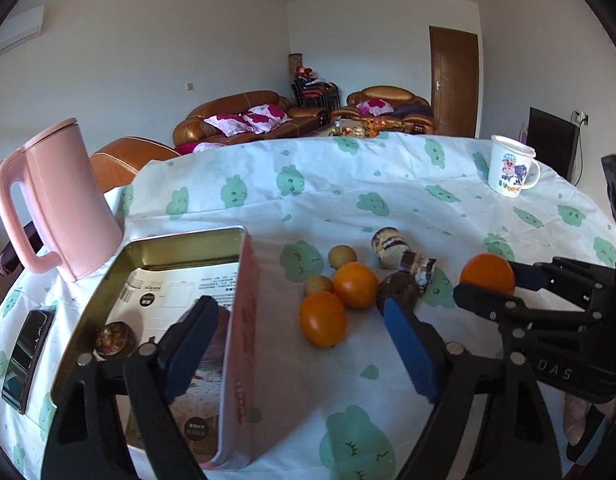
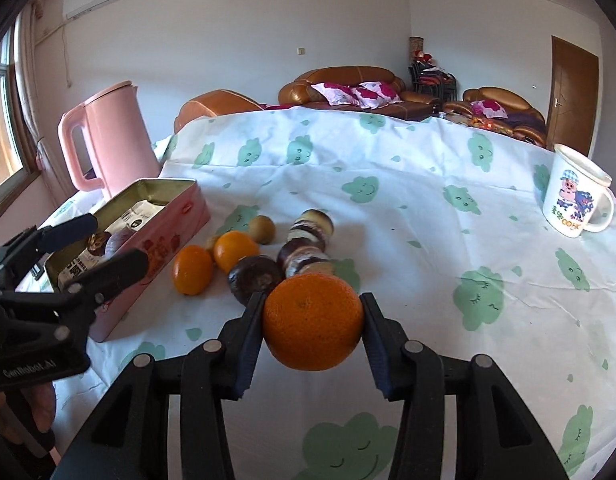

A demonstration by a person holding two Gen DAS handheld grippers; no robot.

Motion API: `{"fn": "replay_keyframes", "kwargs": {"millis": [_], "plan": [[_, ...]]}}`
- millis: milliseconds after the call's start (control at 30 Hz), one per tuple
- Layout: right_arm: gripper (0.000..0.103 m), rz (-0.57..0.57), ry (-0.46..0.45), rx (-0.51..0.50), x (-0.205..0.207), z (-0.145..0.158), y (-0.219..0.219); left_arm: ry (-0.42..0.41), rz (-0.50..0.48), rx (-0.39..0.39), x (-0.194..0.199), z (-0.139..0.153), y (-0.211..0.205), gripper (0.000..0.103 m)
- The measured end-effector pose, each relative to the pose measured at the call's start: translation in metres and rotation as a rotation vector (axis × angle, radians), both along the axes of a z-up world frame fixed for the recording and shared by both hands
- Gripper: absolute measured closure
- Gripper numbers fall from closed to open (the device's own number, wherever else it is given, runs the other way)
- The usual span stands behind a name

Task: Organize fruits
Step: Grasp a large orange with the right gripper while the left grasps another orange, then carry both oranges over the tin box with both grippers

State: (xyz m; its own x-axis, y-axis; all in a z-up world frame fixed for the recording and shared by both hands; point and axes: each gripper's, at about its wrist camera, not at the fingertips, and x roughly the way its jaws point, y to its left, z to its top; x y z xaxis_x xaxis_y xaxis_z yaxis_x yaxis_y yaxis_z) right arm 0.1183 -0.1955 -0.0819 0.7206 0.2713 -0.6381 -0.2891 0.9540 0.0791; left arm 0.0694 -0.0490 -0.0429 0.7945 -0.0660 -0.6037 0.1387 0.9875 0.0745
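Observation:
My right gripper [image 2: 312, 322] is shut on a large orange [image 2: 312, 322] and holds it above the cloth; it also shows in the left wrist view [image 1: 487, 276]. Two more oranges [image 1: 321, 324] [image 1: 355, 285] and two small brown fruits [image 1: 341, 256] lie beside several chocolate donuts [image 1: 389, 246] on the table. My left gripper [image 1: 296, 336] is open and empty, straddling the right wall of a pink tin box [image 1: 244, 320], which holds a donut [image 1: 115, 338] and printed packets.
A pink kettle [image 1: 62, 200] stands behind the tin. A white cartoon mug [image 2: 575, 202] sits at the far right. A phone [image 1: 28, 356] lies at the table's left edge. The cloud-print tablecloth [image 1: 347, 184] covers the table.

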Motion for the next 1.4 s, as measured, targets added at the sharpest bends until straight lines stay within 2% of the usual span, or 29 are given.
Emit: {"fn": "replay_keyframes", "kwargs": {"millis": [67, 133, 267, 400, 467, 500, 533, 667, 967, 1400], "plan": [[0.055, -0.002, -0.006, 0.016, 0.001, 0.001, -0.003, 0.035, -0.023, -0.001, 0.008, -0.006, -0.01, 0.023], [0.055, 0.002, -0.018, 0.015, -0.001, 0.003, -0.003, 0.068, -0.011, 0.028, 0.016, -0.013, -0.016, 0.039], [0.055, 0.012, -0.036, 0.007, -0.003, 0.005, -0.002, 0.149, 0.037, 0.042, 0.035, -0.028, -0.012, 0.042], [0.054, 0.019, -0.025, 0.016, -0.001, 0.004, -0.003, 0.172, 0.029, 0.061, 0.043, -0.032, -0.018, 0.044], [0.054, 0.019, -0.014, 0.019, 0.001, 0.002, -0.004, 0.176, 0.035, 0.092, 0.045, -0.034, -0.022, 0.05], [0.054, 0.019, -0.011, 0.021, 0.001, 0.002, -0.004, 0.168, 0.037, 0.096, 0.044, -0.033, -0.023, 0.055], [0.054, 0.017, -0.011, 0.02, 0.001, 0.002, -0.004, 0.16, 0.029, 0.094, 0.043, -0.032, -0.022, 0.069], [0.054, 0.015, -0.019, 0.015, -0.001, 0.003, -0.003, 0.153, 0.021, 0.059, 0.041, -0.03, -0.017, 0.069], [0.054, 0.017, -0.039, 0.026, -0.004, 0.005, -0.005, 0.1, 0.0, -0.08, 0.03, -0.019, 0.001, 0.07], [0.054, 0.042, -0.127, 0.049, -0.017, 0.014, -0.006, -0.016, -0.009, -0.118, 0.012, -0.006, 0.004, 0.07]]}}
